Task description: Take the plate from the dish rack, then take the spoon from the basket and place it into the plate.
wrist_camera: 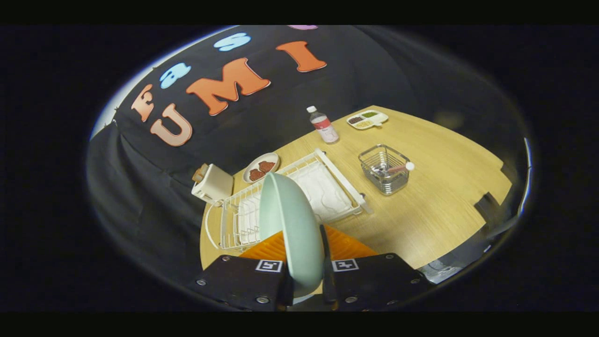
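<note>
A pale green plate [288,229] stands on edge between my fingers, and my gripper [306,281] is shut on its rim. I hold it lifted above the white wire dish rack [299,187], which lies just beyond the fingers on the wooden table [440,206]. Further off to the right of the rack stands a wire basket [384,169] with a spoon [398,167] in it, its pale handle end poking over the rim.
A toaster [211,183] stands left of the rack. Behind the rack lie a small plate of brown food [260,167], a clear bottle [323,124] and a divided snack tray [367,119]. An orange mat [344,245] lies under my fingers.
</note>
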Demonstrator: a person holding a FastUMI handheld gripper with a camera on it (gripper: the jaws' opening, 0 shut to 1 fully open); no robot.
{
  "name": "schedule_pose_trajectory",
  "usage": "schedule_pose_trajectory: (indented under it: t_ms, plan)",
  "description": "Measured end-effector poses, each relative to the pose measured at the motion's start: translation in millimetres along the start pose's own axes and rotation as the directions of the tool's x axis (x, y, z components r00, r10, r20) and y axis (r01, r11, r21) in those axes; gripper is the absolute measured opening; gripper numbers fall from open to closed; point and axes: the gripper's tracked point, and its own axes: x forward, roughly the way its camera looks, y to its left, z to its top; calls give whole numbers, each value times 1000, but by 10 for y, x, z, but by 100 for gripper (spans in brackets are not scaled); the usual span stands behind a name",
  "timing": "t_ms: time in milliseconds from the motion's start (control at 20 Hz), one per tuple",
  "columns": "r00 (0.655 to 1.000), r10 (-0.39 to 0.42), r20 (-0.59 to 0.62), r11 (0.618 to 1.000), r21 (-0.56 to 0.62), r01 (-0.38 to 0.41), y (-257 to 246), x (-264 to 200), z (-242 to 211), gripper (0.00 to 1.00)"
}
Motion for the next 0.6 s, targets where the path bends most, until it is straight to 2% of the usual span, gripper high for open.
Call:
schedule_pose_trajectory:
  t_ms: [100,350,600]
  plan:
    - [999,48,-22,997,59,-47,-61,-23,-227,24]
    - [994,98,-43,987,129,-92,-227,35,-614,24]
    - [990,102,-94,979,187,-83,-365,229,-959,24]
